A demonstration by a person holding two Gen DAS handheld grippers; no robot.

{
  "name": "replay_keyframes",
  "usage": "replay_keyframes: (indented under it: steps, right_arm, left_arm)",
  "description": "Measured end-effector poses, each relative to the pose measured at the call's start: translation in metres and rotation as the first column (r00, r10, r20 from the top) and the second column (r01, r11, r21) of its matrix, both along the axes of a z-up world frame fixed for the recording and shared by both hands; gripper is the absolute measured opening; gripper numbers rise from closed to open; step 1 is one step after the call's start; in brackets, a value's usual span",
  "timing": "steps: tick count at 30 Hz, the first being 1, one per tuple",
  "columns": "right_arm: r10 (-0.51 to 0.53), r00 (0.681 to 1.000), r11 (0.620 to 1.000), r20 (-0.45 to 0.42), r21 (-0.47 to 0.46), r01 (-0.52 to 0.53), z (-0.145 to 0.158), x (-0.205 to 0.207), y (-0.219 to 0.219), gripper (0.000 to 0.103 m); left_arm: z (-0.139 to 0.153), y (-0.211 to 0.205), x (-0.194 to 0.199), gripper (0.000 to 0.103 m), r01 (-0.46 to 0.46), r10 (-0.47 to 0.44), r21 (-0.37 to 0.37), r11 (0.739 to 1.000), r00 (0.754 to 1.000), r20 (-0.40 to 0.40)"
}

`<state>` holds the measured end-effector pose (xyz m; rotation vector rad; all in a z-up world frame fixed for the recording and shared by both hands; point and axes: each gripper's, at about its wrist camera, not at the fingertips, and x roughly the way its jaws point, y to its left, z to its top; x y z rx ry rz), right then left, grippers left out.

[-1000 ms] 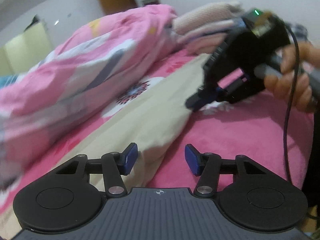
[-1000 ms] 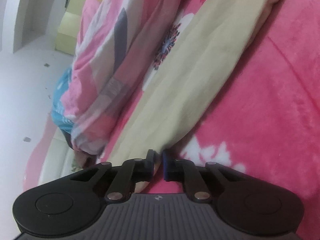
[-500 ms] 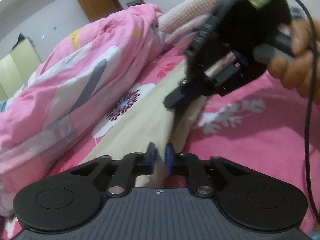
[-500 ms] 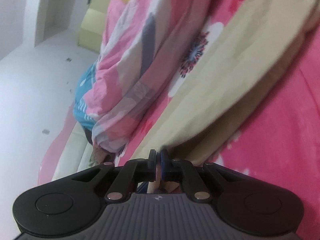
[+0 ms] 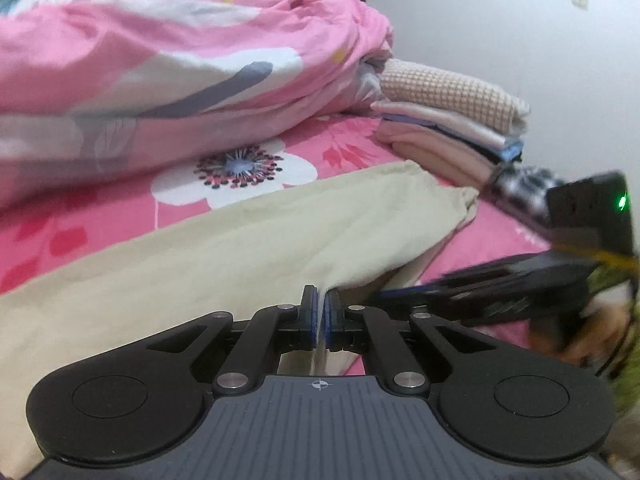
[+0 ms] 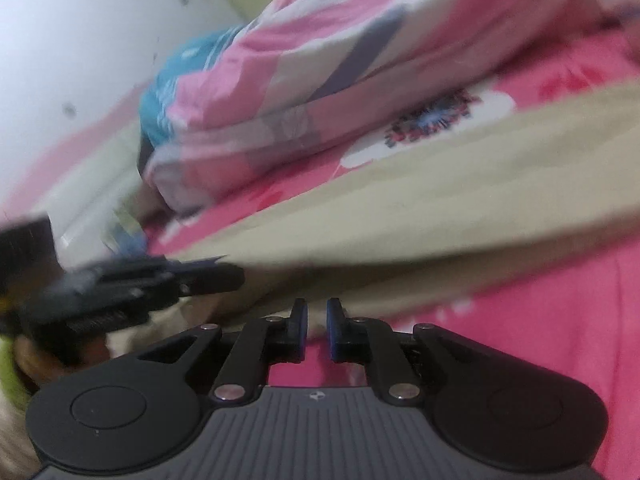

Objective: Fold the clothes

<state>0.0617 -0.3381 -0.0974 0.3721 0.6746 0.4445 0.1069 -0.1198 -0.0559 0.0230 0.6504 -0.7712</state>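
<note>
A long beige garment (image 5: 240, 248) lies across the pink floral bed sheet (image 5: 100, 224). My left gripper (image 5: 320, 304) is shut on the garment's near edge, and a thin fold of the cloth stands pinched between its blue pads. Blurred, my right gripper (image 5: 386, 300) reaches in from the right beside it, just past that edge. In the right wrist view, my right gripper (image 6: 316, 312) is opening: a narrow gap shows between its pads, which do not press the beige garment (image 6: 440, 208) just ahead of them. My left gripper (image 6: 232, 276) appears blurred at the left.
A bunched pink quilt (image 5: 160, 60) fills the far side of the bed. Behind the garment's far end sits a stack of folded clothes (image 5: 448, 120), with a checked cloth (image 5: 520, 188) next to it. A blue pillow (image 6: 180, 80) lies past the quilt. A person's hand (image 5: 592, 332) holds the right gripper.
My left gripper closed on the garment's edge and rose with it. Both views rolled. The right gripper dropped to the lower right of the left wrist view, and its pads have parted slightly.
</note>
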Motion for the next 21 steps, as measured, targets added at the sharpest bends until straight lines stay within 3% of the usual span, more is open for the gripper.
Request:
replay_keyframes:
  steps: [2, 5, 10, 13, 17, 21]
  right_arm:
    - [0.019, 0.999, 0.997, 0.033, -0.082, -0.016, -0.002, 0.013, 0.016, 0.011]
    - [0.04, 0.999, 0.985, 0.014, -0.171, -0.037, -0.015, 0.021, 0.028, 0.01]
    - [0.074, 0.997, 0.967, -0.017, -0.244, -0.076, -0.011, -0.022, 0.016, 0.009]
    - [0.059, 0.998, 0.968, -0.011, -0.243, -0.06, 0.002, -0.03, 0.016, 0.01]
    - [0.098, 0.991, 0.977, 0.089, -0.2, -0.079, 0.012, -0.02, 0.037, 0.01]
    - [0.14, 0.985, 0.972, 0.098, -0.203, -0.118, 0.005, -0.019, 0.055, 0.01]
  left_arm:
    - [0.001, 0.002, 0.004, 0.001, -0.005, 0.005, -0.015, 1.0, 1.0, -0.02]
    - [0.003, 0.005, 0.007, 0.001, -0.01, 0.009, -0.033, 0.999, 0.999, -0.036]
    - [0.003, 0.007, 0.011, 0.001, -0.002, -0.001, -0.044, 0.999, 0.998, -0.056]
    - [0.004, 0.005, 0.011, 0.001, 0.001, -0.003, -0.032, 1.0, 0.998, -0.057]
    - [0.006, 0.004, 0.011, 0.001, -0.004, 0.003, -0.015, 1.0, 0.998, -0.056]
    - [0.006, 0.003, 0.012, 0.001, 0.001, -0.001, 0.0, 1.0, 0.999, -0.049]
